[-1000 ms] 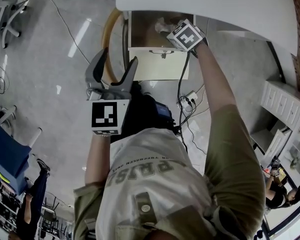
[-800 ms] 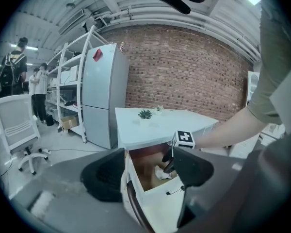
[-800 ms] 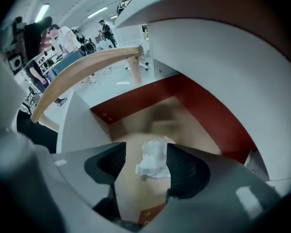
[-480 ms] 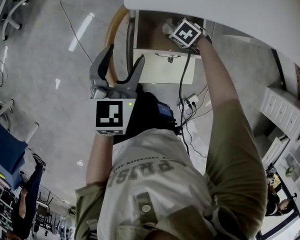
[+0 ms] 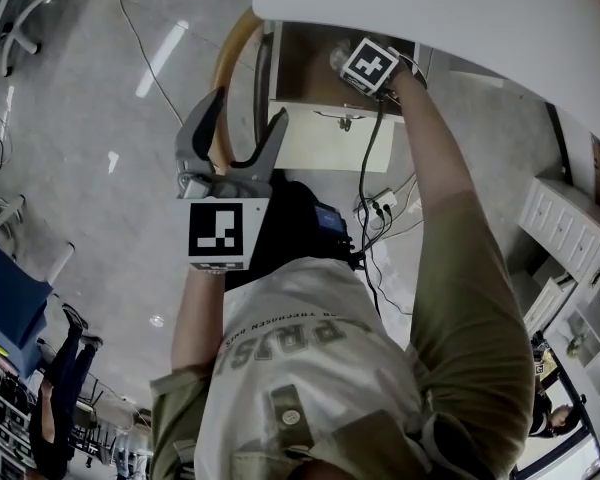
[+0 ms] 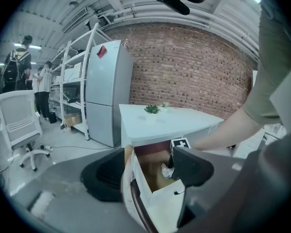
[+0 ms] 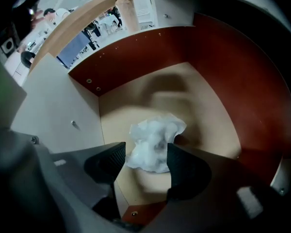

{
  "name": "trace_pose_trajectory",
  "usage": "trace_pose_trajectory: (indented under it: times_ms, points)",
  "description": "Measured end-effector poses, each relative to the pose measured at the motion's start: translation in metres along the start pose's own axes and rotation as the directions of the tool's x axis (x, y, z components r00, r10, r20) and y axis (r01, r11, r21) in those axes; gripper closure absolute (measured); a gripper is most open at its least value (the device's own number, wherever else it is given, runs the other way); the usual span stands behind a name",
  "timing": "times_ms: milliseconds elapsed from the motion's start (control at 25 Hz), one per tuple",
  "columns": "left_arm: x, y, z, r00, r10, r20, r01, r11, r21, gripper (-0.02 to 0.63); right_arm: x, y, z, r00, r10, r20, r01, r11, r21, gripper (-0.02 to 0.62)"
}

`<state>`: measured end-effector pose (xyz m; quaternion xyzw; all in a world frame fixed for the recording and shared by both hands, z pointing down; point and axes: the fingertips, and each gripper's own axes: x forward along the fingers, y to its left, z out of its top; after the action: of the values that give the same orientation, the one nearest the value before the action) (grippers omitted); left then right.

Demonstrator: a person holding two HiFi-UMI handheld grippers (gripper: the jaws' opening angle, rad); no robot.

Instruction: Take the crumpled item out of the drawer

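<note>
Our right tongs [image 7: 145, 152] gape around the crumpled tissue [image 7: 155, 135] in the drawer [image 7: 136, 57]; we fear a shallow pinch may drop it; left tongs [image 5: 248, 108] hang spread, empty

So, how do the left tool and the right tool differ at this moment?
Place: the left tool is held outside, in front of the drawer; the right tool reaches inside it.
Jaws: the left tool's stand wide apart; the right tool's stand closer together.
Load: nothing is between the left tool's jaws; the crumpled white paper sits between the right tool's, though a firm grip cannot be told.
Shared: both have two dark jaws.
</note>
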<state>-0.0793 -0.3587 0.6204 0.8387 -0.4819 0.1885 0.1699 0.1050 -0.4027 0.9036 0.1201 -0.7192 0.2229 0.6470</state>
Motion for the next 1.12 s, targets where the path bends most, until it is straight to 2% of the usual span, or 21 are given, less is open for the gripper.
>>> trace_pose_trajectory:
  times_ms: [80, 200, 360, 480, 720, 800, 880, 1000, 1120]
  points:
    - [0.000, 0.002, -0.002, 1.000, 0.006, 0.000, -0.006, 1.000, -0.011, 0.282, 0.004, 0.006, -0.002, 0.999, 0.035, -0.010, -0.035, 0.999, 0.014, 0.321]
    - [-0.002, 0.006, -0.004, 1.000, 0.022, -0.004, -0.023, 0.999, -0.039, 0.282, 0.006, -0.004, -0.001, 1.000, -0.003, -0.011, 0.003, 1.000, -0.002, 0.341]
    - [-0.002, 0.011, -0.007, 1.000, 0.022, 0.002, -0.022, 1.000, -0.009, 0.282, 0.007, -0.008, -0.001, 1.000, -0.006, -0.004, 0.006, 1.000, 0.002, 0.368]
    - [-0.001, 0.014, -0.007, 0.999, 0.043, -0.002, -0.043, 0.998, -0.041, 0.282, 0.005, -0.011, -0.001, 1.000, -0.018, 0.004, 0.018, 1.000, -0.013, 0.424]
    - [-0.003, 0.014, -0.007, 0.999, 0.041, 0.014, -0.041, 0.999, -0.010, 0.282, 0.001, -0.011, -0.001, 0.999, -0.044, -0.002, 0.044, 0.996, -0.081, 0.496]
    - [-0.004, 0.014, -0.008, 0.999, 0.048, 0.014, -0.048, 0.998, -0.027, 0.282, 0.000, -0.012, 0.001, 0.998, -0.056, 0.011, 0.057, 0.995, -0.087, 0.516]
    - [-0.007, 0.013, -0.007, 0.998, 0.055, 0.014, -0.055, 0.997, -0.045, 0.282, -0.004, -0.012, 0.002, 0.997, -0.068, 0.027, 0.070, 0.994, -0.082, 0.525]
    - [-0.011, 0.009, -0.005, 0.999, 0.047, 0.023, -0.047, 0.999, -0.020, 0.282, -0.015, -0.010, 0.004, 0.995, -0.078, 0.063, 0.082, 0.994, -0.072, 0.529]
    - [-0.014, 0.000, 0.000, 0.999, 0.041, 0.033, -0.041, 0.999, -0.001, 0.282, -0.032, -0.008, 0.005, 0.989, -0.114, 0.097, 0.124, 0.987, -0.104, 0.529]
